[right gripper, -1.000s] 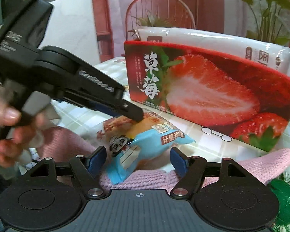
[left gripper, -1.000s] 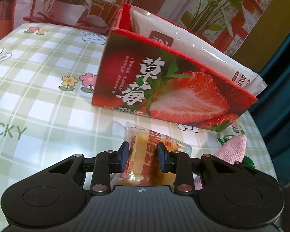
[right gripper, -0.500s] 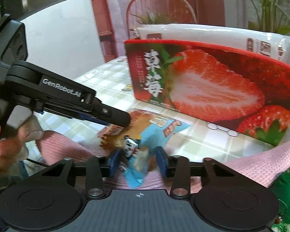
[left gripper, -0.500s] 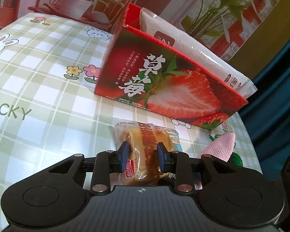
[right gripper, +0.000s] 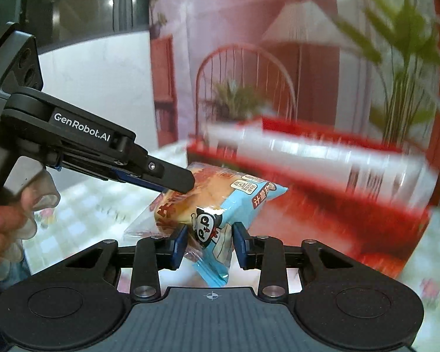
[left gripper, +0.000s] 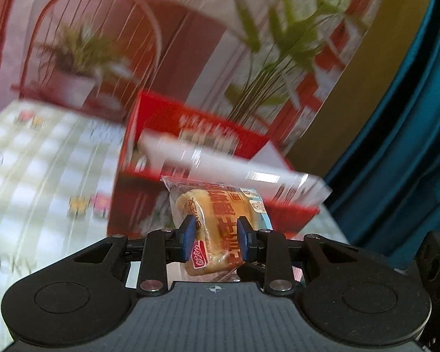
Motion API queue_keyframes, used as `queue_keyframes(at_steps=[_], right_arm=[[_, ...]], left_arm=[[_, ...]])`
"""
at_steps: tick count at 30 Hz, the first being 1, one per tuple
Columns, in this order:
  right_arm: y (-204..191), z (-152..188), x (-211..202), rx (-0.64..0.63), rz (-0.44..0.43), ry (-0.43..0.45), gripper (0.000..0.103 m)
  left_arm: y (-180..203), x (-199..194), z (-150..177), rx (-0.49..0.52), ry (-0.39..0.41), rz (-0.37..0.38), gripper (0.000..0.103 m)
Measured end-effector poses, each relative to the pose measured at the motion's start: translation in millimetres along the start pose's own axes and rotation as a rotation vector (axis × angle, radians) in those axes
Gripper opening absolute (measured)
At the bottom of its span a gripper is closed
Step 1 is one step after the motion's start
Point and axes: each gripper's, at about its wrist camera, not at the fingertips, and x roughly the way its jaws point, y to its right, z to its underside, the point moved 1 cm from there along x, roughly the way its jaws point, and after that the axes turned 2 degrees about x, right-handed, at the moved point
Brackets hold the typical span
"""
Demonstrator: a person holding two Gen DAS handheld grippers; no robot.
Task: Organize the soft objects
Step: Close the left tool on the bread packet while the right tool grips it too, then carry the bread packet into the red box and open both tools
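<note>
Both grippers hold one packaged bread roll [left gripper: 217, 220], a clear and blue wrapper with orange print, lifted off the table. My left gripper [left gripper: 215, 242] is shut on one end of it. My right gripper [right gripper: 209, 245] is shut on the blue end [right gripper: 220, 223]; the left gripper's fingers [right gripper: 173, 177] pinch the far end in that view. The red strawberry box [left gripper: 190, 135] stands just behind and below the roll, blurred, with a white packet [left gripper: 249, 173] lying in it. The box also shows in the right wrist view [right gripper: 322, 214].
A green-checked tablecloth [left gripper: 44, 161] covers the table. A potted plant [left gripper: 73, 82] and a red wire chair stand behind it. A teal curtain [left gripper: 410, 146] hangs at the right. A hand [right gripper: 3, 223] grips the left gripper's handle.
Both grippers have lifted the bread roll off the table and up level with the box's top. The pink cloth has dropped out of view.
</note>
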Motion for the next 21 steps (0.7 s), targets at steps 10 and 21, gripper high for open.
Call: queue_keyframes(at_steps=[10, 21], right_arm=[[26.5, -69.8, -1.2, -0.112, 0.067, 0.110, 0.031], [68.3, -117.6, 68.9, -0.095, 0.107, 0.097, 0.030]], left_arm=[[27.2, 21.3, -78.3, 0.116, 0.087, 0.025, 0.031], [-0.1, 79.7, -118.4, 0.128, 0.050, -0.018, 0.031]])
